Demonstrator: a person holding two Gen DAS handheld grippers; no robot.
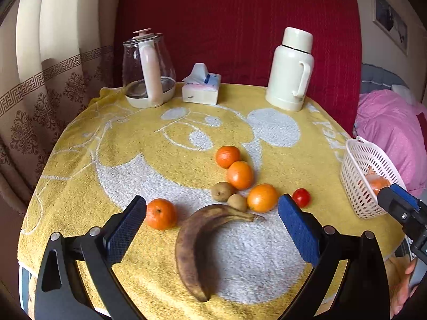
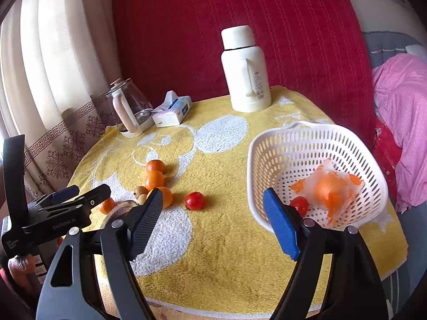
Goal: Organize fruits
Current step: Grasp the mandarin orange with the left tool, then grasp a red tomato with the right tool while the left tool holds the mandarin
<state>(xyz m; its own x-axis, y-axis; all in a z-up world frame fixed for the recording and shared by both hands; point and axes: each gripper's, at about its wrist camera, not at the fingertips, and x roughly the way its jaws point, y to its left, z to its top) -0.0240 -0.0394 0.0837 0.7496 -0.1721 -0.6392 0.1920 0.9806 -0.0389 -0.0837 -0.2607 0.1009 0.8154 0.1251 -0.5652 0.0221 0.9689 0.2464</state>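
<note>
Nothing is gripped: the left gripper (image 1: 212, 218) is spread wide, the right gripper (image 2: 213, 224) is fairly wide too, blue ribbed fingers (image 1: 299, 229) empty. Between the left ones, a browned, curved banana (image 1: 193, 250) is laid on the fuzzy yellow towel (image 1: 112, 160) over the bench, long axis near-to-far, stem hooked right. Beyond it, round oranges (image 1: 240, 174), fuzzy kiwis (image 1: 222, 190) and a glossy tomato (image 1: 301, 197) are clustered. Rightward, a perforated white plastic basket (image 2: 272, 165) is seen, bagged orange (image 2: 331, 189) inside. The white flask's label (image 2: 258, 84) can't be read.
</note>
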